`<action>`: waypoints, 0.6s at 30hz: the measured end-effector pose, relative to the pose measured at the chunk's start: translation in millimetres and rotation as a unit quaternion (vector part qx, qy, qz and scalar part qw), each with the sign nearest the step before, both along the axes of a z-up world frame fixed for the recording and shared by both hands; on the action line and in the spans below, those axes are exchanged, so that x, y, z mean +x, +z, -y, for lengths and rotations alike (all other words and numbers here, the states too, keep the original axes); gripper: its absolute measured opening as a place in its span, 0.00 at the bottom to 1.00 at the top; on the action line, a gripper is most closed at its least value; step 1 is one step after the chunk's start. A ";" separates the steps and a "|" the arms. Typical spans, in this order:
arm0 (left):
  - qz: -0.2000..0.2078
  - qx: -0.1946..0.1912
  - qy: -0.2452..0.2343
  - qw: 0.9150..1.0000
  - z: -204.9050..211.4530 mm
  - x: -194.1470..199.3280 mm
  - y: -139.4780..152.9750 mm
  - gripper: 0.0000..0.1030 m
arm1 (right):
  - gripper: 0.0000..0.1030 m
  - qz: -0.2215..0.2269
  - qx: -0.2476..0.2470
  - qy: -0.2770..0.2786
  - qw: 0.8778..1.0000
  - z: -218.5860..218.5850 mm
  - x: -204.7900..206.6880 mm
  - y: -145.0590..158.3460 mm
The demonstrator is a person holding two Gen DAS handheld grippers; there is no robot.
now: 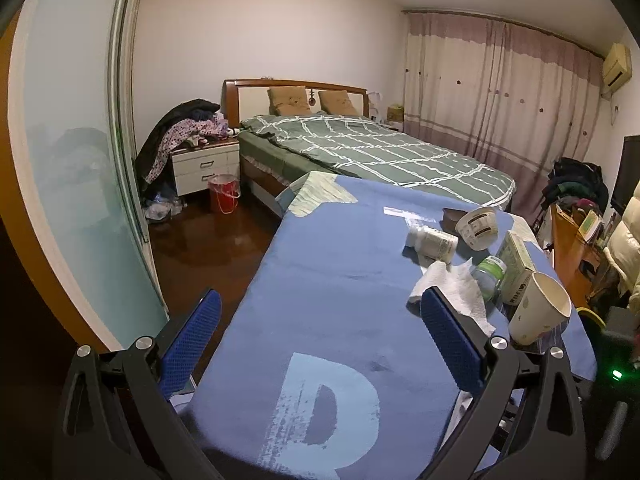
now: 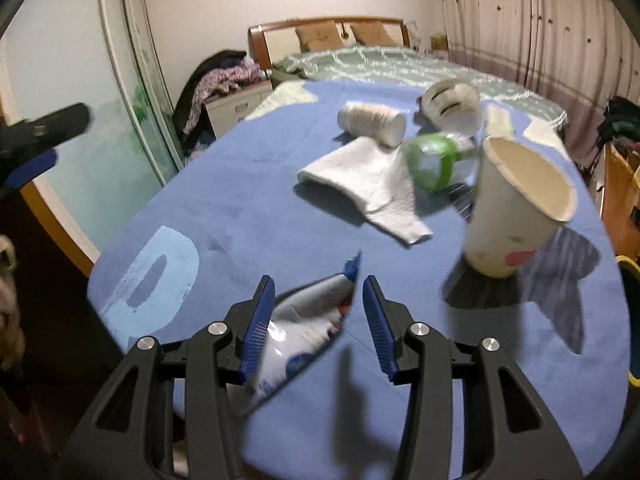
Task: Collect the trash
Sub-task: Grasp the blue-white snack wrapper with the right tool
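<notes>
Step in hand: first pickup. My right hand-held gripper [image 2: 318, 320] half open, astride foil wrapper [image 2: 298, 336] at lower centre on blue surface [image 2: 240, 208], not clamped. Left hand-held gripper [image 1: 320, 328] wide, empty. Next: close on wrapper.

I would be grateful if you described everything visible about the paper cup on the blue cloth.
The paper cup is off-white, of thin paperboard by its look, with a rolled rim and a pink mark low on its side. It stands on its base on the blue cloth, leaning in this view, mouth open and apparently empty. A green-capped bottle sits just behind it; neither tool touches it.
</notes>
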State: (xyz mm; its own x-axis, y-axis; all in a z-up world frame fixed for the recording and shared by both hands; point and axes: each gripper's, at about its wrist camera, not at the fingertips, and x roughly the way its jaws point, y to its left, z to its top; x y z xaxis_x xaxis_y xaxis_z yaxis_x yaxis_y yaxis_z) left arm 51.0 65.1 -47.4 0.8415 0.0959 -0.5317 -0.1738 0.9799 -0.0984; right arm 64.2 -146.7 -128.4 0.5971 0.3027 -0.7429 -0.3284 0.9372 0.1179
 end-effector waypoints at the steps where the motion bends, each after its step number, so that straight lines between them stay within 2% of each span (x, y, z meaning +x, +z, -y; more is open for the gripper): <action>1: -0.002 -0.002 0.001 1.000 -1.7 0.0 -1.4 0.95 | 0.43 -0.009 0.001 -0.003 1.000 -1.6 2.6 -2.6; 7: -0.012 -0.007 0.000 1.000 -4.0 5.2 -10.7 0.95 | 0.43 -0.046 0.007 0.001 0.999 -7.0 13.1 -15.2; 9: -0.017 -0.010 -0.004 1.000 -2.8 8.1 -13.5 0.95 | 0.42 -0.040 0.000 0.003 0.999 -12.3 12.3 -17.3; 10: -0.019 -0.011 -0.006 1.000 -1.6 9.5 -14.8 0.95 | 0.33 -0.039 0.001 0.009 0.999 -13.3 11.8 -16.7; 11: -0.021 -0.009 -0.008 1.000 0.6 10.8 -16.2 0.95 | 0.30 -0.039 0.000 0.011 0.999 -13.5 12.2 -16.0; 18: -0.023 -0.008 -0.013 1.000 5.4 11.8 -16.0 0.95 | 0.25 -0.011 -0.001 0.005 1.000 -1.2 11.0 -4.2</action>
